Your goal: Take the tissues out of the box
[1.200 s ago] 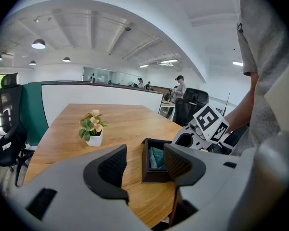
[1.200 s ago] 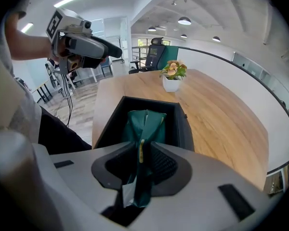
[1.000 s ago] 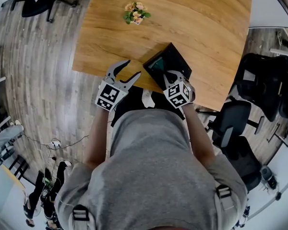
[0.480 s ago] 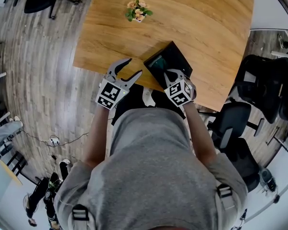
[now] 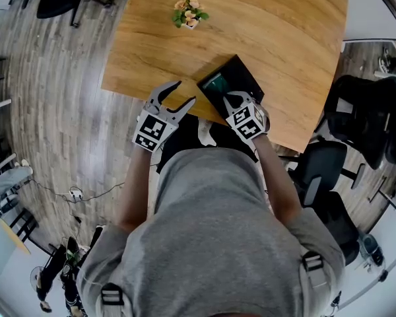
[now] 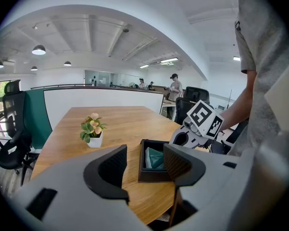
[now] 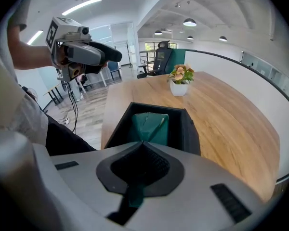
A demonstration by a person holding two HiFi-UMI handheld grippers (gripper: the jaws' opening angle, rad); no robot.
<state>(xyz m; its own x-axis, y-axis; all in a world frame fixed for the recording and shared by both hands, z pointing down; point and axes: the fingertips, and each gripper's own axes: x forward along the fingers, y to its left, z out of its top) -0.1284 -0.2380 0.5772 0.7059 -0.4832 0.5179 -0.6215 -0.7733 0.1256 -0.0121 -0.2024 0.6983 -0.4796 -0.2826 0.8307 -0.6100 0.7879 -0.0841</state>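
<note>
A black open box (image 5: 245, 78) stands on the wooden table (image 5: 284, 32) near its front edge, with a green tissue (image 5: 216, 83) inside. My right gripper (image 5: 236, 100) is at the box's near end, shut on the green tissue (image 7: 150, 126), which runs from the box (image 7: 188, 129) up into the closed jaws (image 7: 143, 143). A strip of it shows behind the pads. My left gripper (image 5: 175, 98) hovers open and empty at the table's edge, left of the box (image 6: 151, 175).
A small potted plant (image 5: 187, 15) stands farther back on the table. Black office chairs (image 5: 363, 117) crowd the right side of the table. Wooden floor lies to the left. The person's body is close against the table's front edge.
My right gripper has edged slightly closer over the box's near end. The left gripper has stayed where it was, still open.
</note>
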